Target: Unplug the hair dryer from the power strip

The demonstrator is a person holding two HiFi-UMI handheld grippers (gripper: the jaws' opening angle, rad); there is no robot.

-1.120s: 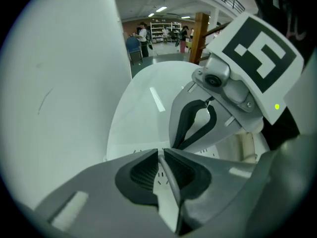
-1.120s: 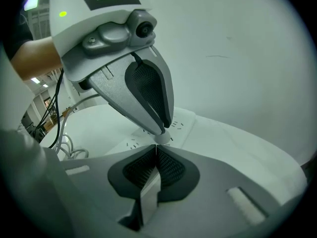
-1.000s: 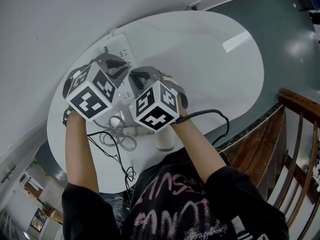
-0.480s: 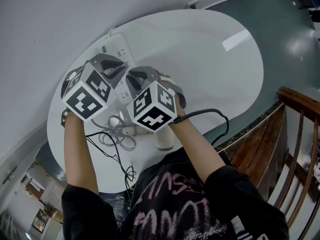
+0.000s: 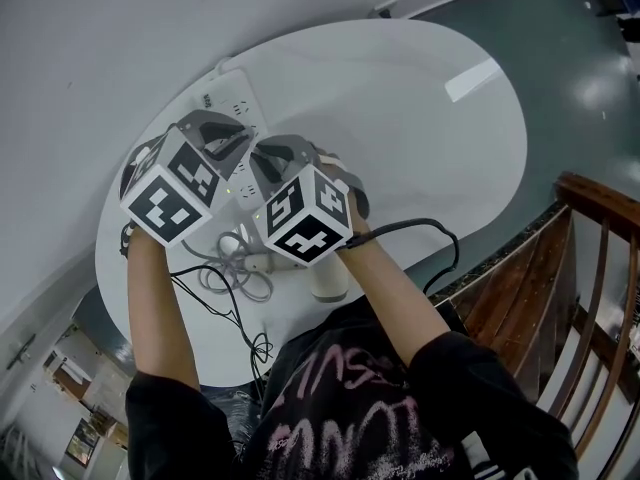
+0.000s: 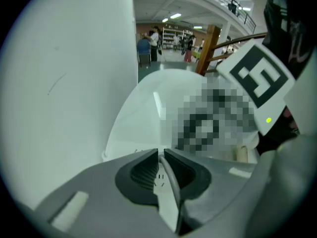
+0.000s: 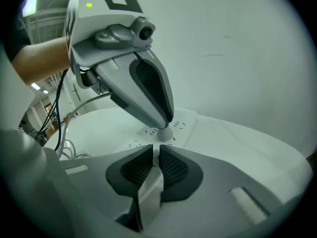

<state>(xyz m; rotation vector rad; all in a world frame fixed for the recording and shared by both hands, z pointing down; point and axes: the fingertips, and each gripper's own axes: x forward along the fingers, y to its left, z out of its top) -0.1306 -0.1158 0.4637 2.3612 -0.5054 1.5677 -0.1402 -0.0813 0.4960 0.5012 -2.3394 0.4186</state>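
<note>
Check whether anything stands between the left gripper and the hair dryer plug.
Nothing visible does. The left gripper is shut on the plug, which sits in the power strip; the right gripper is just short of it, shut and empty.

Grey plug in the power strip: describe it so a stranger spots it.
On the white oval table, by the pale wall, lies a white power strip. A small grey round plug rises from it, under the left gripper's tips. It alone fills a socket; the slots around it are empty.
</note>
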